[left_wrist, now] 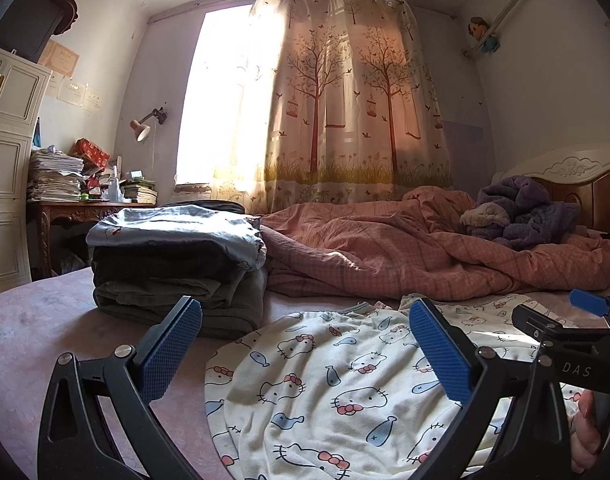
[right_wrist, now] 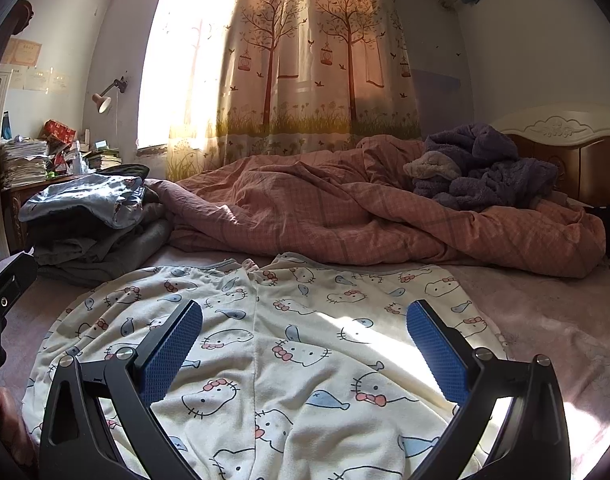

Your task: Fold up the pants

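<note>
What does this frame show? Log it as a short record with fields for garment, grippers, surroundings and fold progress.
garment: white cartoon-print pants, spread flat on the bed
left gripper: open, over the pants' left part
right gripper: open, over the pants' middle
surroundings: stack of folded clothes to the left, pink quilt behind
fold progress: no fold visible yet

Cream cat-and-fish-print pants (right_wrist: 289, 344), pink checked quilt (right_wrist: 345, 216), blue-padded claw (right_wrist: 305, 352)

Below my right gripper (right_wrist: 305, 354) the pants (right_wrist: 289, 360) run off the picture's bottom edge, their legs out of sight, while left of my left gripper (left_wrist: 305, 354) the papers (left_wrist: 71, 90) on the wall are too small to read.
</note>
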Action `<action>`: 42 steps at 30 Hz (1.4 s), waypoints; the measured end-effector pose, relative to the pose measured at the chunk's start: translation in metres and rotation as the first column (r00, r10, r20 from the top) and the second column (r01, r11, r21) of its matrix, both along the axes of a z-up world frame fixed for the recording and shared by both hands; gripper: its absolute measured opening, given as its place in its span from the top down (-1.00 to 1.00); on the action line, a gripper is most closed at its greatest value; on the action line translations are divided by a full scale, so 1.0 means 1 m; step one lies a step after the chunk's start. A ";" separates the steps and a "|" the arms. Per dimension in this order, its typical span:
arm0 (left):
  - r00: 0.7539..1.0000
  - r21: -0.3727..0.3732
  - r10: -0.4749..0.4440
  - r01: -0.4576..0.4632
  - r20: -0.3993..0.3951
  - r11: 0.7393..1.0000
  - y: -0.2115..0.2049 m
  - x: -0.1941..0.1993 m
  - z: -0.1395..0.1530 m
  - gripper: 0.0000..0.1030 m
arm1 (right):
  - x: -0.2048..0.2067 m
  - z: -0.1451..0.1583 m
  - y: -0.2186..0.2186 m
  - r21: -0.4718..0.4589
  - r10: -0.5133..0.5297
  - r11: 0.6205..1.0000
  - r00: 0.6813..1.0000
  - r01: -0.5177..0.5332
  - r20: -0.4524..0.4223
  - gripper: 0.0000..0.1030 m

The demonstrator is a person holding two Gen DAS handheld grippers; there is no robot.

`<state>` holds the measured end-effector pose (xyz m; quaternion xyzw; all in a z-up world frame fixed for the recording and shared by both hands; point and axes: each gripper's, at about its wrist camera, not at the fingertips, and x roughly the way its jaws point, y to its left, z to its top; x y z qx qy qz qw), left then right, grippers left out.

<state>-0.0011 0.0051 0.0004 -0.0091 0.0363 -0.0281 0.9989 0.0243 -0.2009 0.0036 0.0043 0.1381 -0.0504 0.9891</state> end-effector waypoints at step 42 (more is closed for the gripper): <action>0.997 0.010 0.005 -0.006 0.074 1.000 -0.004 -0.018 0.001 -1.00 | -0.016 0.003 -0.014 0.080 0.015 0.997 0.997 -0.020 0.071 -0.99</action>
